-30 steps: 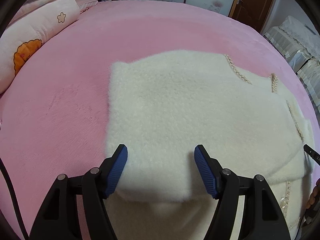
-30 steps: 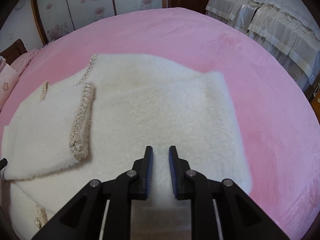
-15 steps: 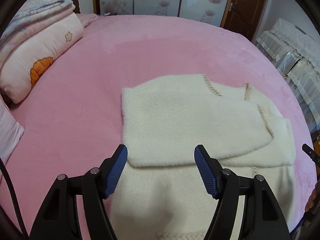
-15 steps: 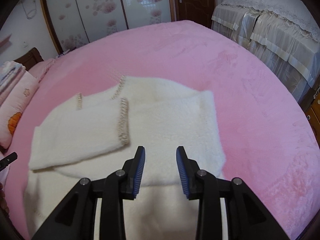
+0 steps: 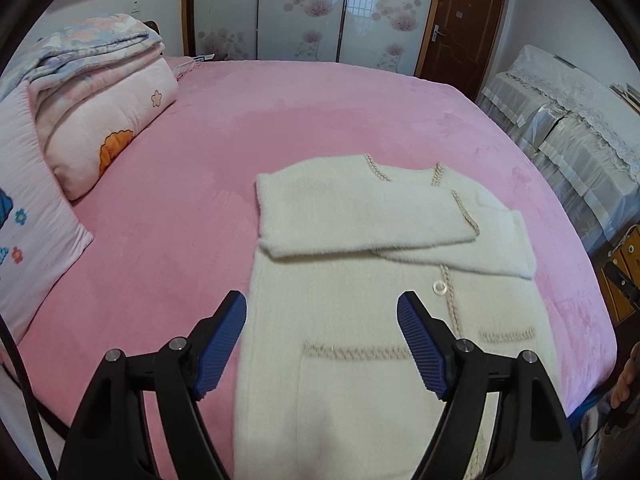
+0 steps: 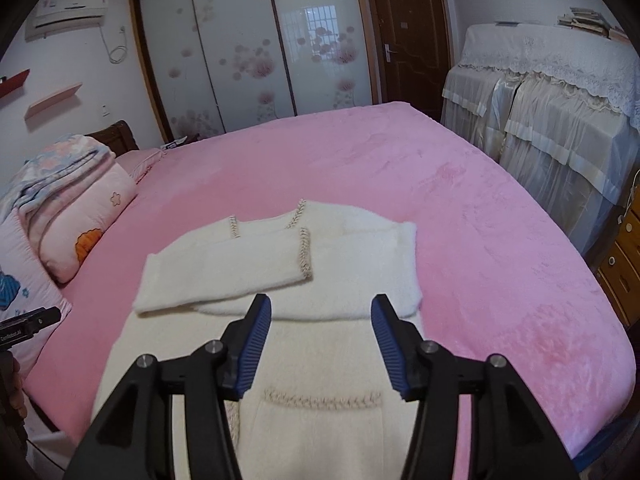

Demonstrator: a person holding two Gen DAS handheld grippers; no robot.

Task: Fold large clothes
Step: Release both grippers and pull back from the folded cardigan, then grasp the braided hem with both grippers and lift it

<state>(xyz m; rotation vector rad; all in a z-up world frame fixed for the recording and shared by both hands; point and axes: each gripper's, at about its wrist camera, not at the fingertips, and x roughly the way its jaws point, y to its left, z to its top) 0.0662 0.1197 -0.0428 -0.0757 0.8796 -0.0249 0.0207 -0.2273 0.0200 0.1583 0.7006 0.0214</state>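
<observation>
Both pairs of jaws stand wide apart and hold nothing. The left gripper and the right gripper each hang above the lower body of the fluffy cream knitted cardigan with braided beige trim, which lies flat on the pink plush bedspread.

Ahead of both sets of jaws, the two sleeves are laid across the chest. The left sleeve sits on top, its trimmed cuff toward the right side, and the right sleeve lies under it, showing past that cuff. That crossing narrows the garment to a tidy rectangle, so I judge the sleeve step done and the lengthwise fold of the body not yet made.

Between and just below the left jaws runs a braided pocket edge; a matching pocket edge lies between the right jaws. The hem sits behind the jaws, toward the person, mostly out of sight. With the jaws spread this wide, each gripper looks set to take a thick pinch of pile near the hem and carry it up toward the collar.

Well off to the left of the jaws, a stack of folded floral quilts and a pink pillow sit clear of the cardigan.
</observation>
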